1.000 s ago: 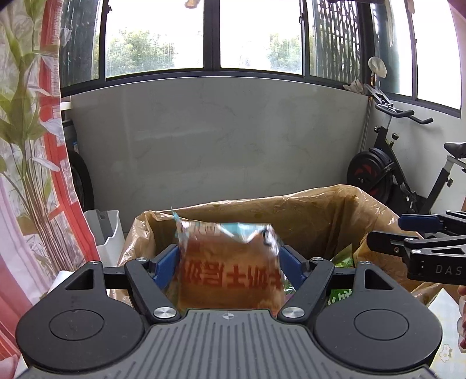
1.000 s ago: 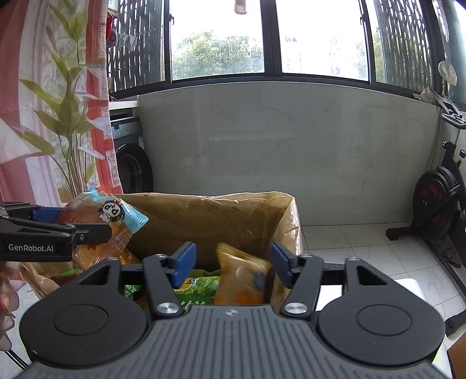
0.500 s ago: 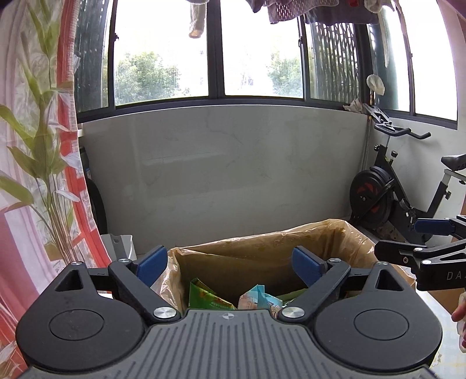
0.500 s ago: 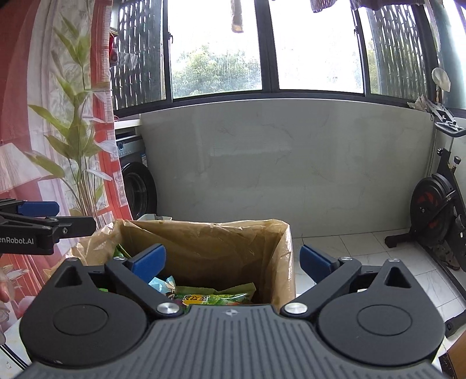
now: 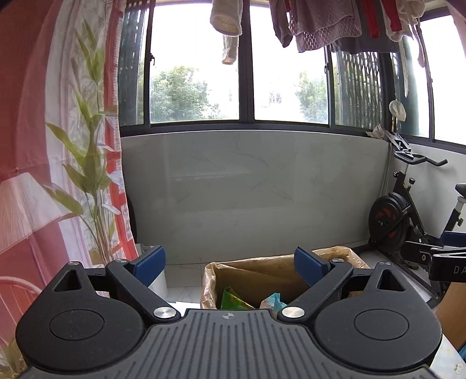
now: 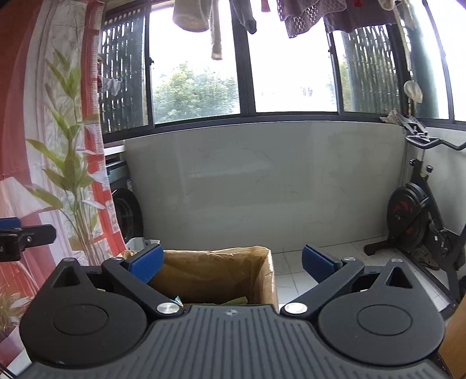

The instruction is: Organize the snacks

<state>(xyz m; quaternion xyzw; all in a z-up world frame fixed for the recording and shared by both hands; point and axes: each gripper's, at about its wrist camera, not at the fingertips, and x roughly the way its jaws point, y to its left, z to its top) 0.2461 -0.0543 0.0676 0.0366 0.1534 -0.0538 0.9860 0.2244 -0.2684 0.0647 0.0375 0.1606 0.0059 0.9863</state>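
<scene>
A cardboard box lined with a tan plastic bag [image 5: 256,271] stands on the floor below and ahead of both grippers; it also shows in the right wrist view [image 6: 215,274]. Inside it lie a green snack packet [image 5: 233,298] and a light blue packet [image 5: 272,300]. My left gripper [image 5: 230,259] is open wide and empty, raised above the box. My right gripper [image 6: 231,259] is open wide and empty, also above the box. The right gripper's side shows at the right edge of the left wrist view [image 5: 442,262]; the left gripper's side shows at the left edge of the right wrist view [image 6: 23,236].
A white bin [image 5: 157,280] stands left of the box. An exercise bike [image 5: 407,221] stands at the right by the wall. A red patterned curtain [image 5: 43,175] hangs at the left. A washing machine [image 6: 125,210] sits in the back left corner. Laundry [image 5: 335,23] hangs overhead.
Both grippers opened and dropped their snack packets into the box, then rose and pulled back. The box now looks smaller and lower in both views.
</scene>
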